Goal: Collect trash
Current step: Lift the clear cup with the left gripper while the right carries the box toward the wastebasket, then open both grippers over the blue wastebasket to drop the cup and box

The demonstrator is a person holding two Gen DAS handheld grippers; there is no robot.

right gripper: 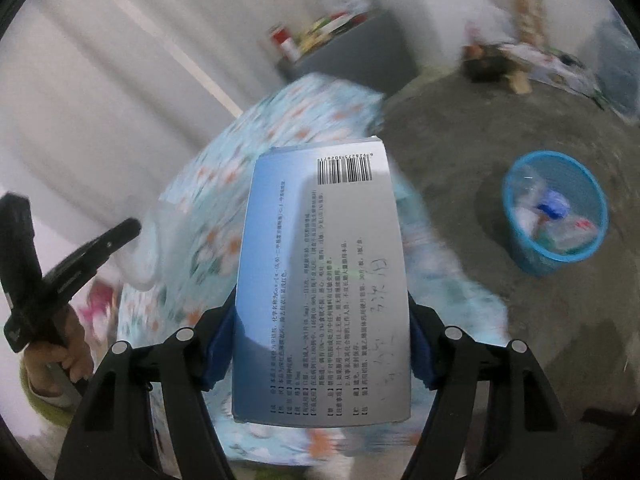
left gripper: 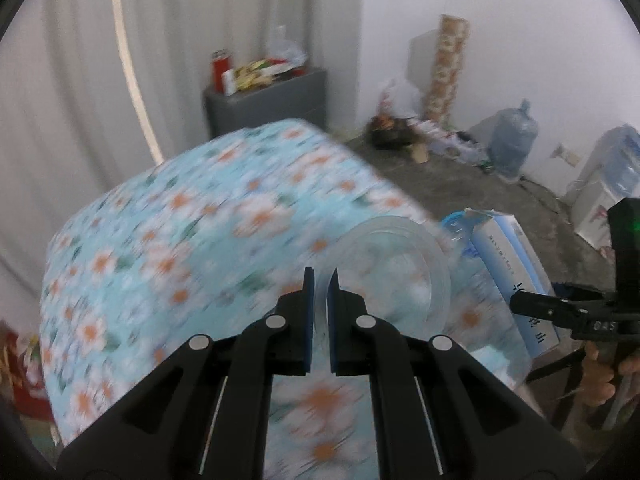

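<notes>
A printed medicine box [right gripper: 324,292], barcode uppermost, fills the centre of the right wrist view, clamped by its long sides in the right gripper [right gripper: 322,344]. In the left wrist view the left gripper [left gripper: 321,280], lower centre, is pinched nearly closed on the rim of a clear plastic cup [left gripper: 394,268], its mouth facing the camera. Both pieces of trash appear lifted clear of the tabletop [left gripper: 180,220], draped in a blue floral cloth, which puts the job at the carrying stage, judging by the blur across the cloth. The likely destination is the blue mesh wastebasket [right gripper: 554,220] at the right of the right wrist view, already holding crumpled plastic and paper and standing well apart from the tabletop on the grey concrete floor [right gripper: 460,152]. The next move calls for swinging each load over the basket's open mouth before letting go; the light cup could spring off its thin rim grip. Behind, a grey cabinet [left gripper: 276,100] topped with packets stands by pale curtains [left gripper: 72,80], and a large water bottle [left gripper: 514,136] rests against the white wall amid scattered clutter.
</notes>
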